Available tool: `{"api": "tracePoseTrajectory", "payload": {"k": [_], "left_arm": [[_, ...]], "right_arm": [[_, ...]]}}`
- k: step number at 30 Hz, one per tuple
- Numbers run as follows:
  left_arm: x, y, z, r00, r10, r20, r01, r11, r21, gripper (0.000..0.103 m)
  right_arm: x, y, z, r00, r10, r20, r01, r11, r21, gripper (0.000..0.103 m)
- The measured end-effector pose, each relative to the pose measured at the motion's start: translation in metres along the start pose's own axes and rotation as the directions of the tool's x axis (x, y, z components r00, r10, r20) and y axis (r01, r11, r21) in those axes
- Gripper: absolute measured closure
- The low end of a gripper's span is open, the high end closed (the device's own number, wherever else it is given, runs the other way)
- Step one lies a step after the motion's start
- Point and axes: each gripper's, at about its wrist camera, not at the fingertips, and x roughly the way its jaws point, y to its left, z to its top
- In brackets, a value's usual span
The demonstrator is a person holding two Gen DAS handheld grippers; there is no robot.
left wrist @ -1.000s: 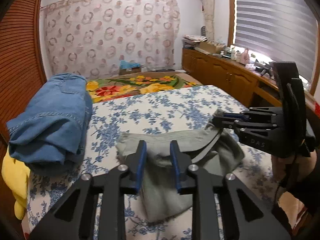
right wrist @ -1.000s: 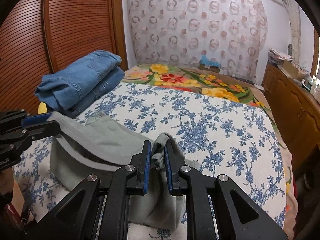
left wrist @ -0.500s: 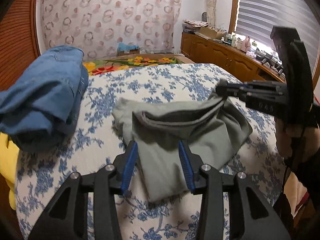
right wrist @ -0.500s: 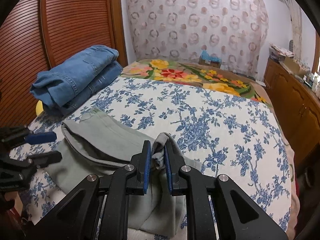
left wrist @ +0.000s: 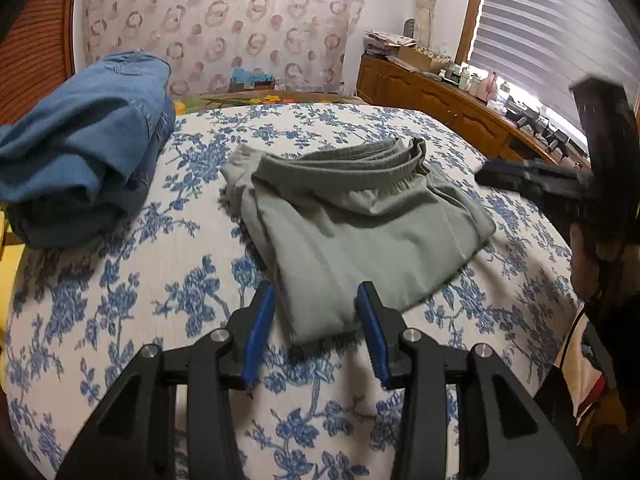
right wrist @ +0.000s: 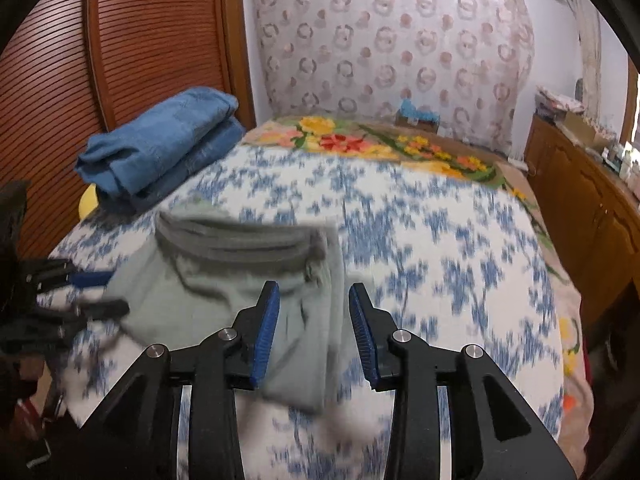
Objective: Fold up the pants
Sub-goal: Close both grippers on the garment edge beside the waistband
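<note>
The grey-green pants [left wrist: 360, 224] lie folded in a flat bundle on the blue-flowered bedspread [left wrist: 152, 280], waistband on the far side. They also show in the right wrist view [right wrist: 240, 280], blurred. My left gripper [left wrist: 316, 320] is open and empty, just short of the bundle's near edge. My right gripper [right wrist: 314, 320] is open and empty, above the bundle's right part. In the left wrist view the right gripper [left wrist: 520, 176] shows at the right, apart from the cloth. In the right wrist view the left gripper [right wrist: 96, 292] shows at the left.
Folded blue jeans [left wrist: 84, 140] lie on the bed's left side, over something yellow [right wrist: 88, 204]. A bright flowered blanket [right wrist: 380, 148] covers the far end. A wooden louvred door [right wrist: 120, 40] stands at the left, a wooden cabinet [left wrist: 440, 108] with clutter at the right.
Both grippers have opened and let go of the pants. The pants have dropped flat onto the bed. Both grippers have pulled back from the cloth.
</note>
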Motion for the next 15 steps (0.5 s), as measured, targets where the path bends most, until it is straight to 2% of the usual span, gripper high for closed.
{"api": "tracePoseTrajectory", "payload": {"k": [6, 15], "left_arm": [[-0.002, -0.007, -0.009, 1.0, -0.019, -0.003, 0.019, 1.0, 0.003, 0.063], [0.001, -0.005, -0.01, 1.0, -0.005, -0.002, 0.005, 1.0, 0.002, 0.077]], "right_arm": [[0.003, -0.002, -0.028, 0.998, 0.018, -0.053, -0.017, 1.0, 0.014, 0.068], [0.011, -0.008, -0.032, 0.995, 0.056, -0.083, -0.052, 0.997, 0.053, 0.073]]}}
